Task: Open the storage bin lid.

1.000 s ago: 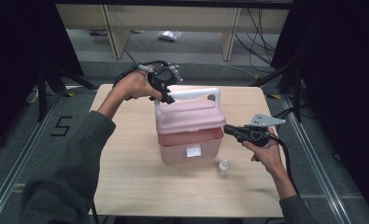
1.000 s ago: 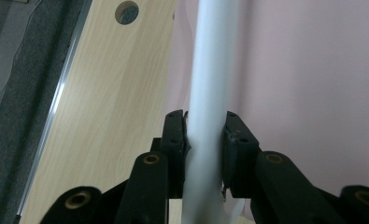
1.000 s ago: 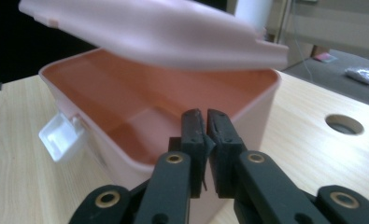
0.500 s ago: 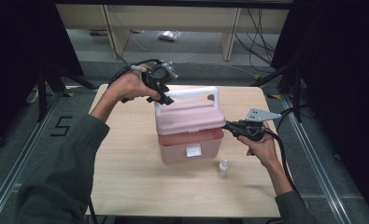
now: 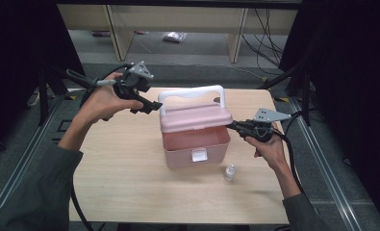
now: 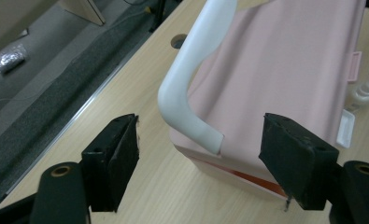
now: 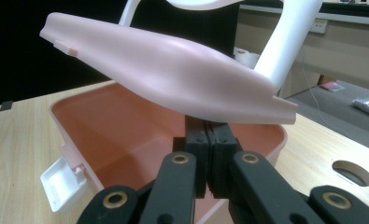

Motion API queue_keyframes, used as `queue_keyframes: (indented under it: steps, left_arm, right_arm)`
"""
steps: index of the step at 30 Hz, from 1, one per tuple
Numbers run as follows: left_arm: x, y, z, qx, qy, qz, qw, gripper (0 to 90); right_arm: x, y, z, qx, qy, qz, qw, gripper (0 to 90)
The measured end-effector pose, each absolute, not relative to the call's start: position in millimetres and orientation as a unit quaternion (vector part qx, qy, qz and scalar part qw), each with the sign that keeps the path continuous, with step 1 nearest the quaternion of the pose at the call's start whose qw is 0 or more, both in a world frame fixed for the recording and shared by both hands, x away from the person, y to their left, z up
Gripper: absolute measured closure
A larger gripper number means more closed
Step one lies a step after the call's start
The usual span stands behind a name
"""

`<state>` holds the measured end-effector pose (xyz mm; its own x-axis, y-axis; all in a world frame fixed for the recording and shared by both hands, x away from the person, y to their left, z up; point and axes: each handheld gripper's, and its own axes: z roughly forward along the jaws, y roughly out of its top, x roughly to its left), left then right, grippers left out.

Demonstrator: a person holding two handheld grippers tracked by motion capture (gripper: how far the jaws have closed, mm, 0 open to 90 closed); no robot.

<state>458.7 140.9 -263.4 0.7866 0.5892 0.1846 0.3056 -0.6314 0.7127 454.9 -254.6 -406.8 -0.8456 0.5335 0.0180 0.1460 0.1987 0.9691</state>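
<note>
Propping the pink box's lid (image 5: 196, 118) ajar, right gripper (image 5: 232, 126) fingers are closed beneath it; left gripper (image 5: 155, 106) fingers, just opened, stand wide and empty beside the white handle (image 5: 191, 94).

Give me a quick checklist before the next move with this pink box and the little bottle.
1. Pink plastic box lid propped open: ok.
2. Right gripper shut under the lid's edge, holding it up: ok.
3. Left gripper open, clear of the white handle; its fingers have just been opening, nothing between them: ok.
4. Small clear bottle upright on the wooden table, in front of the box: ok.
5. Box interior free of things: cannot tell.
</note>
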Motion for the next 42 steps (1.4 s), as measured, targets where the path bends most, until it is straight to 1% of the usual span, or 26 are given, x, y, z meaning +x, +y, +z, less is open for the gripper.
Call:
queue_keyframes:
  steps: [1, 3, 6, 7, 9, 10, 11, 12, 19, 27, 32, 39, 42]
  left_arm:
    - [454, 144, -267, 0.880, 0.255, 0.203, 0.346, 26.4]
    - [445, 152, -276, 0.877, 0.258, 0.201, 0.352, 26.3]
    - [436, 160, -287, 0.872, 0.271, 0.195, 0.358, 26.3]
    - [434, 163, -292, 0.869, 0.277, 0.193, 0.361, 26.3]
    - [429, 170, -309, 0.865, 0.293, 0.185, 0.362, 26.1]
    - [429, 170, -309, 0.865, 0.293, 0.185, 0.362, 26.1]
    - [428, 173, -321, 0.861, 0.300, 0.182, 0.368, 25.9]
    - [428, 173, -321, 0.861, 0.300, 0.182, 0.368, 25.9]
    - [430, 170, -361, 0.844, 0.329, 0.137, 0.401, 26.7]
    - [436, 153, -378, 0.838, 0.341, 0.119, 0.408, 27.5]
    - [439, 145, -382, 0.837, 0.346, 0.116, 0.408, 30.0]
    - [445, 137, -395, 0.832, 0.358, 0.110, 0.409, 31.1]
    - [448, 135, -399, 0.837, 0.358, 0.108, 0.399, 35.0]
  right_arm:
    - [455, -255, -406, 0.222, 0.760, 0.589, 0.160, 89.8]
    - [455, -255, -405, 0.225, 0.759, 0.587, 0.169, 89.7]
    - [455, -255, -404, 0.225, 0.761, 0.586, 0.164, 89.6]
    - [456, -255, -403, 0.219, 0.762, 0.585, 0.170, 89.6]
    - [455, -254, -403, 0.229, 0.759, 0.586, 0.167, 89.5]
    - [455, -254, -403, 0.229, 0.759, 0.586, 0.167, 89.5]
    - [456, -255, -403, 0.220, 0.760, 0.588, 0.169, 89.5]
    - [456, -255, -403, 0.220, 0.760, 0.588, 0.169, 89.5]
    - [454, -255, -400, 0.226, 0.760, 0.587, 0.165, 89.6]
    - [455, -255, -400, 0.225, 0.760, 0.586, 0.168, 89.6]
    - [455, -255, -400, 0.224, 0.759, 0.588, 0.166, 89.5]
    - [455, -255, -400, 0.222, 0.759, 0.589, 0.167, 89.5]
    - [456, -255, -399, 0.219, 0.758, 0.590, 0.172, 89.5]
